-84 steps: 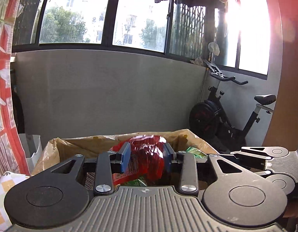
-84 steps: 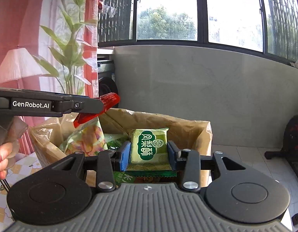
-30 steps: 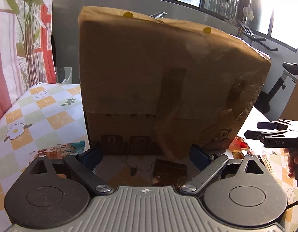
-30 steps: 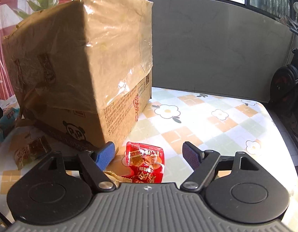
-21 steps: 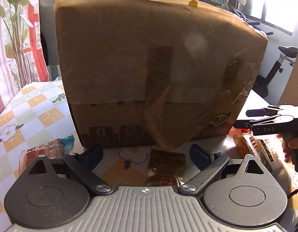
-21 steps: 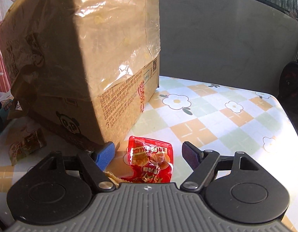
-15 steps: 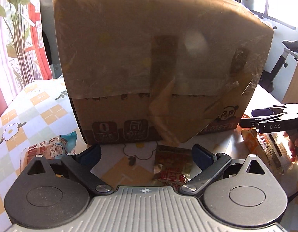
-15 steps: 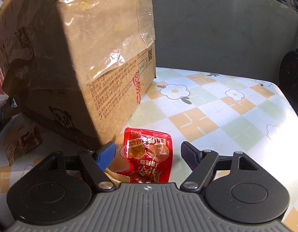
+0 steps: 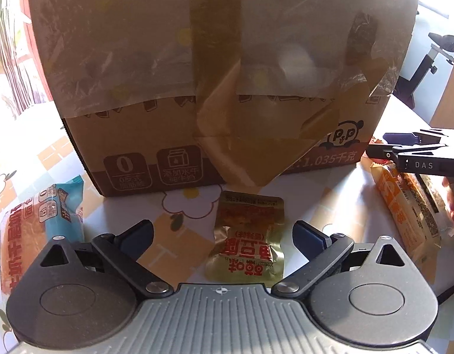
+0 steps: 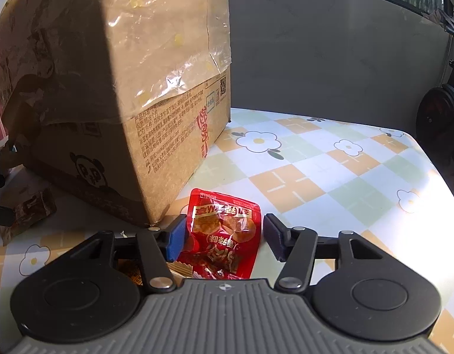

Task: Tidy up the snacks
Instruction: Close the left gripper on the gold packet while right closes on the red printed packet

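A big taped cardboard box (image 9: 215, 88) stands on the flowered tablecloth; it also shows in the right wrist view (image 10: 114, 94). My left gripper (image 9: 222, 236) is open, its jaws either side of a gold snack packet (image 9: 249, 236) lying flat before the box. My right gripper (image 10: 224, 237) is open around a red snack packet (image 10: 225, 233) lying by the box corner, not touching it. The right gripper also shows at the right of the left wrist view (image 9: 409, 150).
A blue and orange bread pack (image 9: 35, 221) lies at the left, an orange wrapped bar (image 9: 403, 206) at the right. A brown packet (image 10: 29, 209) lies left of the box. A grey wall (image 10: 330, 59) and an exercise bike (image 10: 442, 112) stand beyond the table.
Both grippers let go of their snacks above the box, opened and came down to the table. Over the last second each has closed in on its packet; the right jaws have narrowed.
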`<act>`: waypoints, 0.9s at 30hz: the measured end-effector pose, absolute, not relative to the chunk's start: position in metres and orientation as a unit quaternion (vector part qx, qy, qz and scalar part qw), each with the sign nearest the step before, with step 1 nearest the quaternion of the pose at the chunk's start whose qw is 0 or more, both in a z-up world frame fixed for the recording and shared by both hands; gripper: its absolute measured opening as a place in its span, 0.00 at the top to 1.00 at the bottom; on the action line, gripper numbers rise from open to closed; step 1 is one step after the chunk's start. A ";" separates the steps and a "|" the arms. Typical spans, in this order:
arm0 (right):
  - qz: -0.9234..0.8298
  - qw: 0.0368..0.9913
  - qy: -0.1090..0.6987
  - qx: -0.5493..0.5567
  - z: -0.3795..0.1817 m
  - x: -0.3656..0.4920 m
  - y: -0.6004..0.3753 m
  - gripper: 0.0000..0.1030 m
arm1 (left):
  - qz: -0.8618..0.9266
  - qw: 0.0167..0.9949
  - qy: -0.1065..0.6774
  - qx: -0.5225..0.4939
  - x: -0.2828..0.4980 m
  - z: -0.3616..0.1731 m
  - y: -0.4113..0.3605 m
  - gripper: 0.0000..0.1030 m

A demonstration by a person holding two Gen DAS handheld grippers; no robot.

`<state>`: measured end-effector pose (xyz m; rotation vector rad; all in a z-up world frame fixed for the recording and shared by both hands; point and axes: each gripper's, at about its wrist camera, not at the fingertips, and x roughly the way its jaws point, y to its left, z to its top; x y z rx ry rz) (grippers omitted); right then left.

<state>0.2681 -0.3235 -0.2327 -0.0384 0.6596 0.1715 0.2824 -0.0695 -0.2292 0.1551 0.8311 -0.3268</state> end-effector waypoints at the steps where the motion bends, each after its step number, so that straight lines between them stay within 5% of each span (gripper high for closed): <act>1: 0.084 0.942 0.323 -0.022 -0.233 0.268 -0.323 0.45 | -0.159 0.899 0.401 0.080 0.283 -0.231 -0.072 0.05; 10: 0.088 0.943 0.321 -0.031 -0.233 0.267 -0.319 0.46 | -0.175 0.893 0.403 0.096 0.291 -0.243 -0.087 0.11; 15: 0.088 0.943 0.321 -0.032 -0.233 0.267 -0.319 0.46 | -0.164 0.896 0.403 0.086 0.295 -0.249 -0.083 0.00; 27: 0.088 0.943 0.320 -0.030 -0.233 0.268 -0.319 0.46 | -0.161 0.899 0.398 0.082 0.293 -0.254 -0.078 0.00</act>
